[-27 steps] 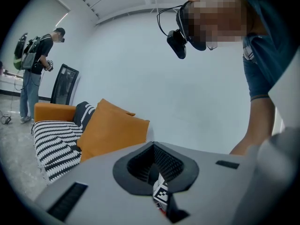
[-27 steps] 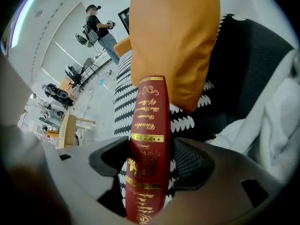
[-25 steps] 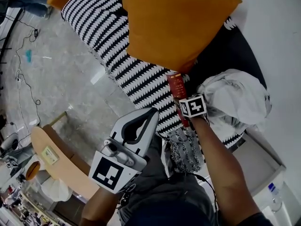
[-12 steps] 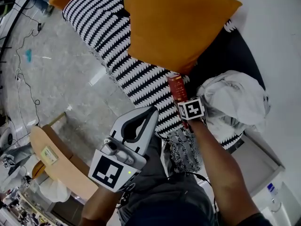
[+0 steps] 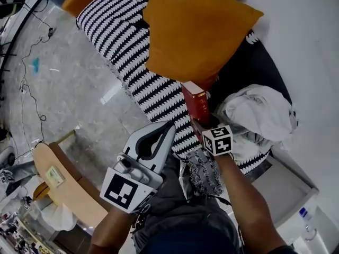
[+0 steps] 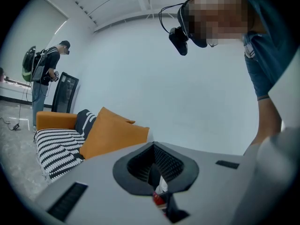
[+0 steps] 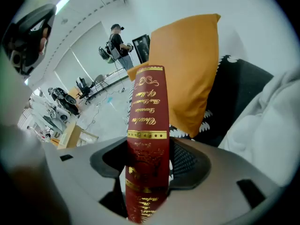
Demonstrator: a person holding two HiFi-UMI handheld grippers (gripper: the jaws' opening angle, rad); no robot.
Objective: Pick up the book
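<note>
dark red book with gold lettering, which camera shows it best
The right gripper view: the dark red hardcover book with gold lettering fills the centre, spine facing the camera, clamped in the right gripper, whose jaws have just been closing. The head view shows it small, from above; the left gripper view, perhaps a red sliver.

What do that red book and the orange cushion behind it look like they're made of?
Red book: a hardcover, probably cloth or leather-look board, slightly glossy, with gilt stamped lettering on the spine. Orange cushion: matte woven fabric, apparently soft-filled, judging by its rumpled, sagging edges.
</note>
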